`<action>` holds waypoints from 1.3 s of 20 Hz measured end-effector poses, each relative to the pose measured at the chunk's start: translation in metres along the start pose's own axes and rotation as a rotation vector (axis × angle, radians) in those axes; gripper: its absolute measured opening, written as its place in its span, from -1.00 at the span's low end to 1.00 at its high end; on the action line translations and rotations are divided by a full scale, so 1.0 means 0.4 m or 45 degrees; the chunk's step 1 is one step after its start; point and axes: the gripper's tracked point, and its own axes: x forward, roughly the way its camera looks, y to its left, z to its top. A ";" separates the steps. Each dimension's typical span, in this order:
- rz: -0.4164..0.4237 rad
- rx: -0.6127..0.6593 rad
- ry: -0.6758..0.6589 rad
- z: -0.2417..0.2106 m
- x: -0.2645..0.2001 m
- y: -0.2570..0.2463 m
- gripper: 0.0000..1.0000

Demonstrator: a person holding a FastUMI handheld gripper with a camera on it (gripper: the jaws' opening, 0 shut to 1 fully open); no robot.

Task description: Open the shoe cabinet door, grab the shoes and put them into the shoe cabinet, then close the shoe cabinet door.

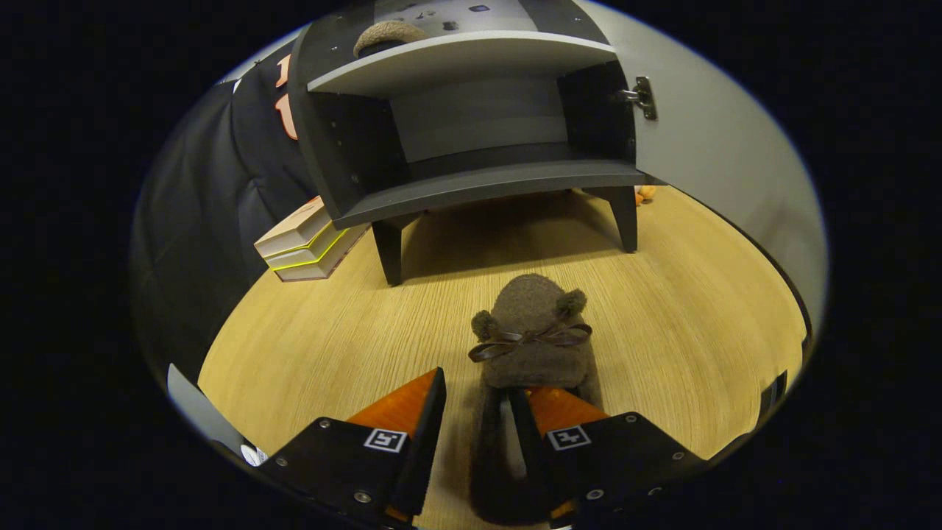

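— So, where is the slipper (533,342) seen?
— On the floor (684,324), before the open cabinet (471,118).
— And the fingers (477,412)?
— Parted; the slipper's heel wall is straddled, though pressing cannot be told.

Brown slipper (535,346) lies between the gripper (477,412) fingers, blocking the path straight ahead. Beyond it, bare wood floor (684,324) up to the cabinet (471,118). Door (721,140) swung open ahead-right; lower shelf (493,184) free, upper shelf holds another slipper (386,33). Stacked boxes (305,243) ahead-left beside the cabinet leg.
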 end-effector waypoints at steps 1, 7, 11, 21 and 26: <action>0.001 -0.013 0.001 -0.001 0.014 0.003 0.10; -0.058 0.030 -0.015 -0.002 0.056 -0.035 -0.71; -0.058 -0.003 -0.038 0.037 0.043 -0.039 -0.90; -0.050 0.004 -0.321 0.406 -0.177 -0.009 -0.91; -0.068 -0.021 -0.414 0.554 -0.307 0.032 -0.91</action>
